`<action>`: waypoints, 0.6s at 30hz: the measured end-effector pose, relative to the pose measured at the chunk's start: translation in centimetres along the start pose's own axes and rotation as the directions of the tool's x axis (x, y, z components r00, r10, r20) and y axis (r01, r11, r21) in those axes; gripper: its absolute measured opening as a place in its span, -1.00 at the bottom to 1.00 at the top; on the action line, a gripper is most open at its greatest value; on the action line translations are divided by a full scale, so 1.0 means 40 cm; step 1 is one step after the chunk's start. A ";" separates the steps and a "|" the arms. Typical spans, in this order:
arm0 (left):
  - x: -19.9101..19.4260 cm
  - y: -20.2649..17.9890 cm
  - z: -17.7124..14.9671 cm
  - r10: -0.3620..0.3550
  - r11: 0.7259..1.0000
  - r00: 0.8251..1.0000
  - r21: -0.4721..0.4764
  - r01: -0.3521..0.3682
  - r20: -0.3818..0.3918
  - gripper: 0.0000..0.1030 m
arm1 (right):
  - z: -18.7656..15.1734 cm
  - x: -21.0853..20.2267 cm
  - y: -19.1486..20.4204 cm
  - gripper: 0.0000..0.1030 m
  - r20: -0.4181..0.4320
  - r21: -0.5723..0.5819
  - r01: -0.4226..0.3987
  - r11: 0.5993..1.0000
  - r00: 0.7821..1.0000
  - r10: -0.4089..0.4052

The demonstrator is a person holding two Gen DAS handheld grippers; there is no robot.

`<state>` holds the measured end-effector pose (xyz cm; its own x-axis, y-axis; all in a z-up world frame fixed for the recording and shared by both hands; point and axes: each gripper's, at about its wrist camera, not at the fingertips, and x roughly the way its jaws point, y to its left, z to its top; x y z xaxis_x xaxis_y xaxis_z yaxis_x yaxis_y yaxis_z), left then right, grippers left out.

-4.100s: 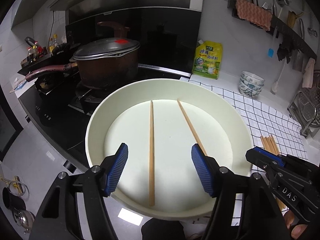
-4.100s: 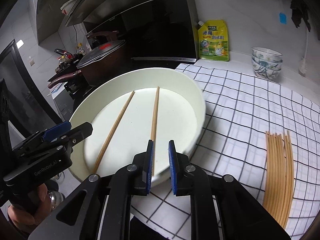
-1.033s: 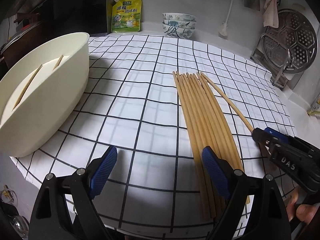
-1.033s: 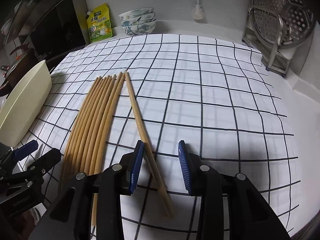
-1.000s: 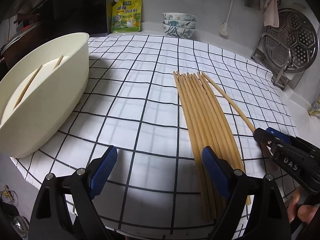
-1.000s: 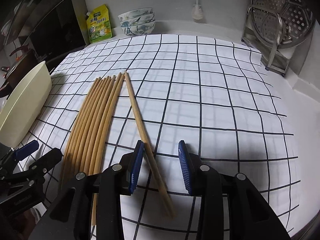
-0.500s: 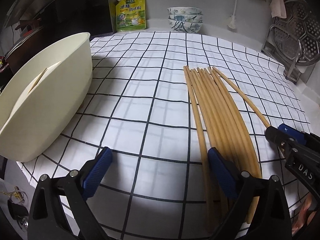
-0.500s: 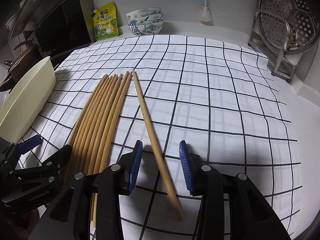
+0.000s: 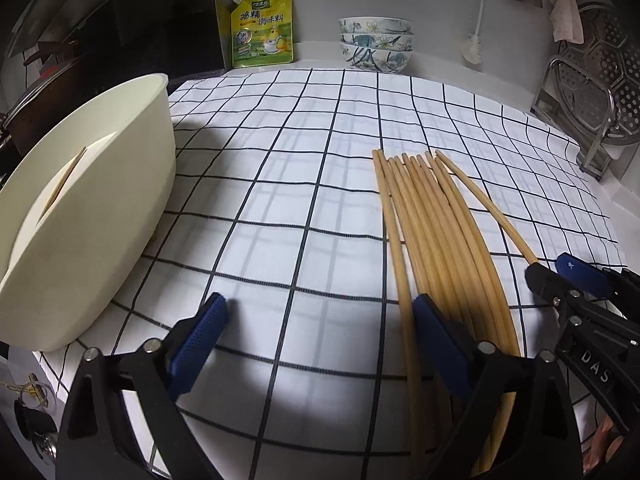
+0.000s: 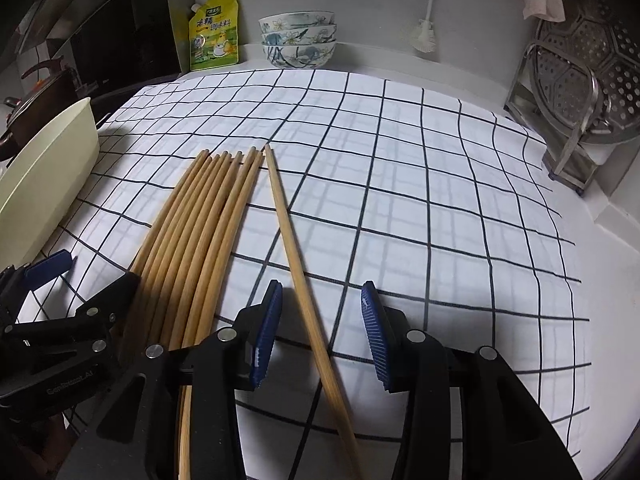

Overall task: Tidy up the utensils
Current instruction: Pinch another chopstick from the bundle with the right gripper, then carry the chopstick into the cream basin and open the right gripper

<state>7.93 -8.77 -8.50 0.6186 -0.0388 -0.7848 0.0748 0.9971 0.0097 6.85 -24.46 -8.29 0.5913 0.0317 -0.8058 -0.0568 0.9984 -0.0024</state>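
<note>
Several wooden chopsticks lie side by side on the checked cloth; they also show in the right wrist view. One chopstick lies apart to their right, between the fingers of my right gripper, which is open just above it. My left gripper is open and empty, its right finger over the near ends of the bundle. A cream tub at the left holds chopsticks; it also shows in the right wrist view.
A yellow seasoning pouch and stacked patterned bowls stand at the back wall. A metal steamer rack stands at the right. A dark pot sits on the stove to the left. The cloth ends near the counter's front edge.
Both grippers have moved from the tub to the chopsticks on the cloth. In the last second the right gripper has opened wider around the single chopstick and both have edged forward and lower.
</note>
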 end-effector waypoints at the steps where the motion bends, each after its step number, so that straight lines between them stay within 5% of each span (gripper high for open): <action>1: -0.001 -0.002 0.001 -0.006 1.000 1.000 0.005 0.006 0.005 0.51 | 0.001 0.000 0.003 -0.28 0.001 -0.005 -0.006 1.000 1.000 0.006; 6: -0.014 -0.027 0.004 -0.044 0.998 0.999 0.037 0.044 0.009 -0.19 | -0.001 -0.004 0.020 -0.84 0.003 -0.026 -0.034 0.999 0.999 0.034; 8: -0.019 -0.036 0.003 -0.063 0.997 0.998 0.050 0.063 0.006 -0.73 | -0.005 -0.008 0.019 -0.87 0.007 -0.015 -0.045 0.999 0.999 0.045; 9: -0.020 -0.039 0.003 -0.077 0.995 0.997 0.057 0.077 0.000 -0.85 | -0.007 -0.010 0.015 -0.88 0.009 -0.007 -0.054 0.999 0.999 0.054; 18: -0.065 -0.005 -0.002 -0.175 0.984 0.985 0.043 0.174 -0.001 -0.86 | -0.006 -0.067 -0.003 -0.88 0.087 0.084 -0.136 0.987 0.988 0.129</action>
<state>6.26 -8.88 -6.50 0.5954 -0.2122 -0.7749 0.2154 0.9713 -0.1005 5.06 -24.68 -6.26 0.6468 0.1644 -0.7448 -0.0694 0.9851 0.1571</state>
